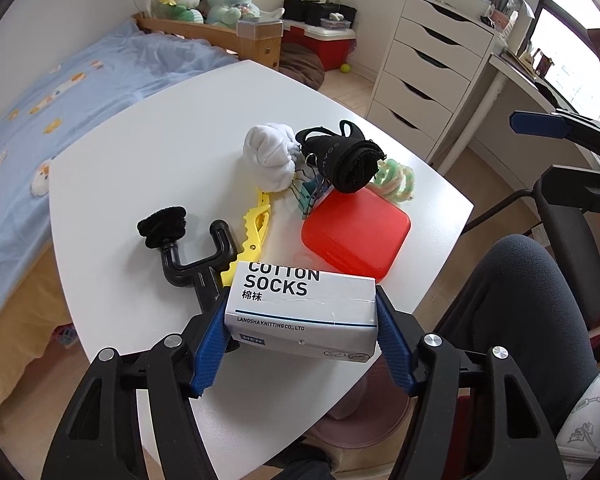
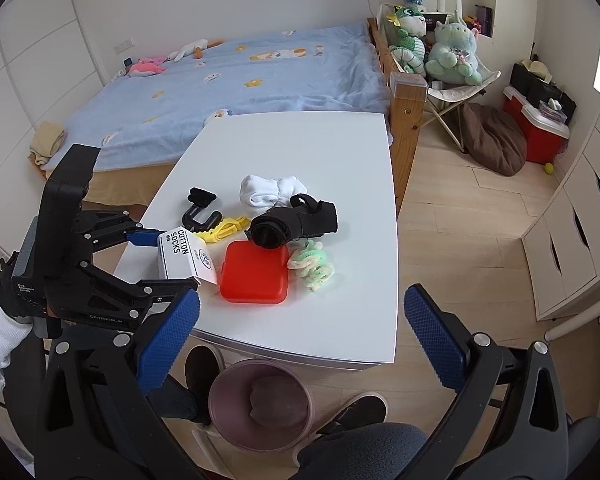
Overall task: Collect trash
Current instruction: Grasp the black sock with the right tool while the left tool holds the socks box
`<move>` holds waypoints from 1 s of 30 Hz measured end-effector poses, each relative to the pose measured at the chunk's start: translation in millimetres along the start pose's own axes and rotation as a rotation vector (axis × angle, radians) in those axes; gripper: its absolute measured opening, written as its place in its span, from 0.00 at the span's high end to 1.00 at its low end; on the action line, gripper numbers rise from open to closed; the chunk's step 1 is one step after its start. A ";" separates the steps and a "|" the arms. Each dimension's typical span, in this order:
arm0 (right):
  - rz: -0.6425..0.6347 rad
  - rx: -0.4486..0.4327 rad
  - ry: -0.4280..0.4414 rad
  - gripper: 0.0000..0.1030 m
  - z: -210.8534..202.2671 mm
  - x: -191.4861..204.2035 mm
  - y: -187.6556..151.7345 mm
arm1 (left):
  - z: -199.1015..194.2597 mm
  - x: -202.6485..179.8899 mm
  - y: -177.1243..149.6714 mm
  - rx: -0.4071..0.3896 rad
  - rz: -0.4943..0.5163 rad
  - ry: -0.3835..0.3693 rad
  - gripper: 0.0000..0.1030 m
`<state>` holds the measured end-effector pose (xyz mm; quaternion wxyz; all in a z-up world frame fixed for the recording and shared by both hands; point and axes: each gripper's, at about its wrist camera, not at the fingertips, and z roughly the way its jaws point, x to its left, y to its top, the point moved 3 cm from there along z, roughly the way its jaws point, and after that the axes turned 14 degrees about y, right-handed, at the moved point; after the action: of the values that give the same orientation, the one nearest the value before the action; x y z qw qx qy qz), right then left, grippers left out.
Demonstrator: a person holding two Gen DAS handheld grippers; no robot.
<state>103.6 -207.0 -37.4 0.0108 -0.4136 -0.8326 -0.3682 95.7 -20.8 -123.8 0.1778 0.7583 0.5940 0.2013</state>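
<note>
Blue ribbed fingers (image 1: 210, 344) of the left gripper (image 1: 300, 342) are clamped on the two short ends of a white cardboard box printed "COTTON SOCKS" (image 1: 306, 312), which is lifted at the near-left edge of the white rectangular table (image 1: 148, 168). From the right wrist view the same box (image 2: 184, 256) hangs over that table edge in the left gripper's hold.

On the table beyond the box, from left to right, lie a black Y-shaped plastic bracket with a fuzzy black pad (image 1: 184, 240), a yellow plastic toothed clip (image 1: 254, 232), a bundled white sock (image 1: 270, 156), a cluster of teal binder clips (image 1: 310, 196), a flat red plastic case (image 1: 356, 232), a rolled black fabric strap (image 1: 344, 160) resting partly on the case, and a green and cream spiral hair tie (image 1: 394, 180).

Farther right, the right gripper (image 2: 300, 332) hangs with its fingers spread wide and nothing between them, above a mauve round trash bin (image 2: 260, 404) standing on the floor under the table's near edge.
</note>
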 end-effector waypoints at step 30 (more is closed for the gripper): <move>-0.232 0.196 -0.055 0.03 80.5 16.5 47.5 | -77.1 25.7 -11.8 -0.137 -0.217 0.054 0.37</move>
<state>148.9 -127.3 -62.0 -0.0142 -0.3216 -0.9066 -0.2727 51.5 9.3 -61.4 0.2340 0.6701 0.6618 0.2413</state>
